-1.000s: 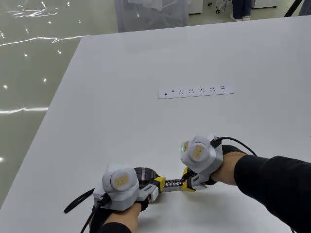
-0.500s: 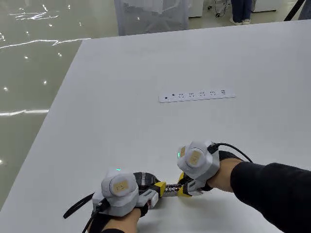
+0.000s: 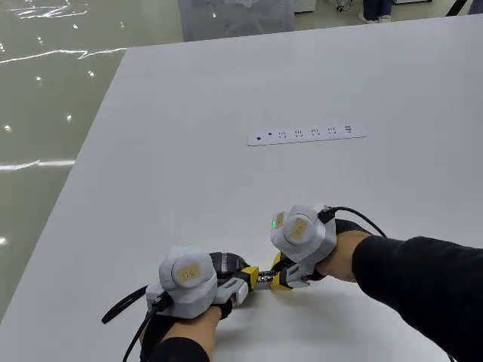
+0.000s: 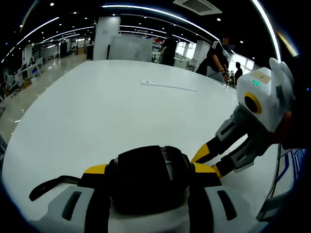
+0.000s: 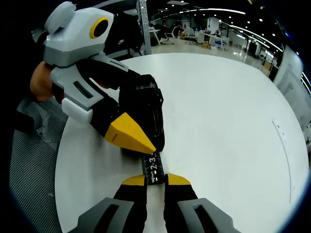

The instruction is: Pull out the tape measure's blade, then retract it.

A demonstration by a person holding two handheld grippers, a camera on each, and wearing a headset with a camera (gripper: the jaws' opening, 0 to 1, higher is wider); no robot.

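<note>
The left gripper [image 4: 150,171] is clamped around the tape measure [image 5: 143,111] on the table [image 3: 226,151]. The right gripper [image 5: 155,180] pinches the blade [image 5: 153,167] just beside the case mouth. With so little blade showing, it seems best to keep the case pinned and move the right gripper slowly, straight along the blade's line, so it neither kinks nor snaps.

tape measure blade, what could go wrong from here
1. The right claw pinches the blade only near its end; a slip could let it snap into the case.
2. Little blade shows between the case, clamped in the left claw, and the right claw, so the yellow fingertips might bump if they close further.
</note>
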